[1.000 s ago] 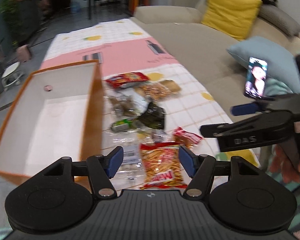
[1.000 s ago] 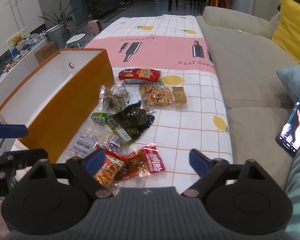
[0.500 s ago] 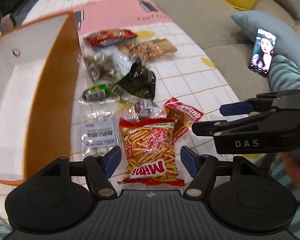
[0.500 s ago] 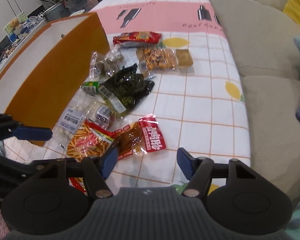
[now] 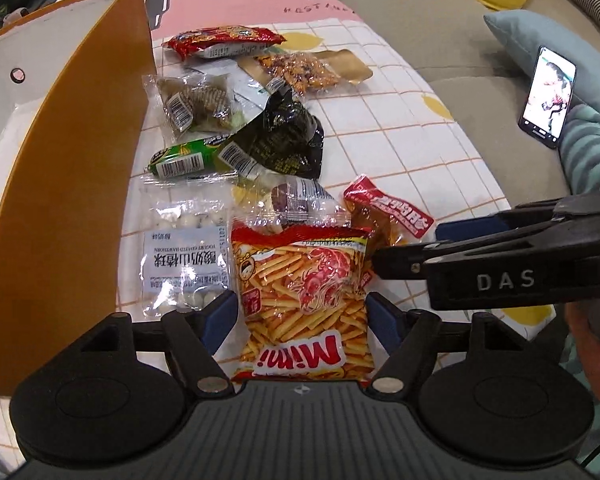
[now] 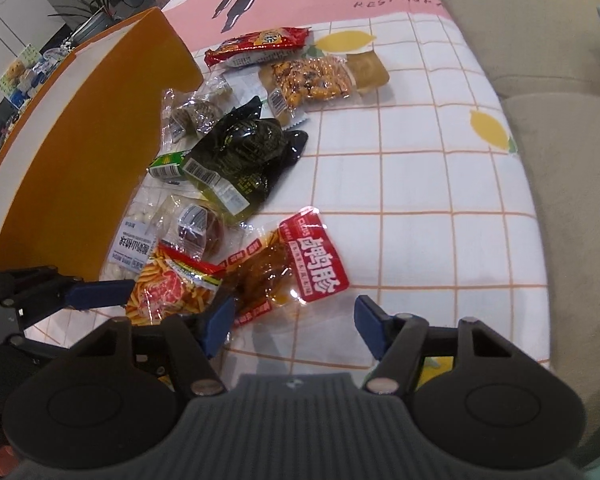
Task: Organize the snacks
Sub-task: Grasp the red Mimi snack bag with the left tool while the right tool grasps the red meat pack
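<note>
Every snack lies loose on the checked surface [image 5: 400, 128] beside the orange box [image 5: 72, 184]; none can be seen inside it, so sorting is not yet under way. The left gripper [image 5: 300, 314] has its fingers spread either side of the Mimi prawn-stick bag [image 5: 304, 292], pads apart from it. The right gripper [image 6: 294, 322] stands open just short of the red braised-snack packet [image 6: 296, 264]. The box floor is mostly cut off.

orange box [image 5: 72, 184]: far end cut by left edge | Mimi bag [image 5: 304, 300]: lower edge hidden behind gripper body
</note>
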The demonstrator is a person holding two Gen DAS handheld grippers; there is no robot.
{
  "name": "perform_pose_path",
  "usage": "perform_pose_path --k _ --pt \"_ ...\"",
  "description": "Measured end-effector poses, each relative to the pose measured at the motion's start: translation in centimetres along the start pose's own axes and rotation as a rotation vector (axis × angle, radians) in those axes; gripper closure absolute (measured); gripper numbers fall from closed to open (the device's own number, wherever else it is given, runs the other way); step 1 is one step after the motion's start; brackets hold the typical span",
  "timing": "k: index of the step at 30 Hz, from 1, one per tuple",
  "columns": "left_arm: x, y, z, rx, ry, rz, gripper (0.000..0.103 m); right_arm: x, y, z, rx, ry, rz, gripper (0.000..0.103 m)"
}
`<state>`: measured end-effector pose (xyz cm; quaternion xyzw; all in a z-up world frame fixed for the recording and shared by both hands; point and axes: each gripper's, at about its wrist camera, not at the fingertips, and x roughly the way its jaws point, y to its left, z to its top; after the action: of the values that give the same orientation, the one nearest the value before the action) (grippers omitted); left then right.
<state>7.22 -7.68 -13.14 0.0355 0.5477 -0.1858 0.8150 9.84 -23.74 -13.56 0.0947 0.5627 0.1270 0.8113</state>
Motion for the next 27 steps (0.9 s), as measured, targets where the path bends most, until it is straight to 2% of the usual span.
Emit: perform_pose_path --k 1,2,5,6,7,15,19,21,27 --pt "-0.1 0.1 0.0 -0.004 -0.008 -0.011 0.031 0.2 0.0 0.0 0.006 0.001 0.006 0.039" --pt "-0.1 0.2 0.0 -0.008 -0.012 -0.016 0.032 0.3 -0.1 0.0 0.013 0.003 0.012 0.039" --pt "-0.5 0.5 0.0 -0.027 -0.024 -0.019 0.044 0.6 -0.2 0.1 0.035 0.002 0.031 0.039" --pt "-0.7 0.6 0.0 -0.032 -0.028 -0.016 0.051 0.7 -0.3 0.1 0.042 0.000 0.036 0.039" --pt "-1.0 0.7 0.0 -0.040 -0.033 -0.015 0.054 0.8 -0.3 0.1 0.047 -0.003 0.039 0.039" --pt "-4.8 1.3 -0.1 -0.085 -0.130 -0.014 0.058 0.9 -0.2 0.2 0.033 -0.038 0.038 0.039" --pt "-5.6 1.3 0.0 -0.099 -0.159 0.017 0.058 1.3 0.4 0.3 0.023 -0.056 0.035 0.037" --pt "-5.7 1.2 0.0 -0.098 -0.165 0.037 0.059 1.7 1.3 0.4 -0.010 -0.071 0.014 0.031" --pt "-6.0 1.9 -0.1 -0.126 -0.179 0.045 0.059 2.7 3.5 0.4 -0.124 -0.115 -0.079 0.031"
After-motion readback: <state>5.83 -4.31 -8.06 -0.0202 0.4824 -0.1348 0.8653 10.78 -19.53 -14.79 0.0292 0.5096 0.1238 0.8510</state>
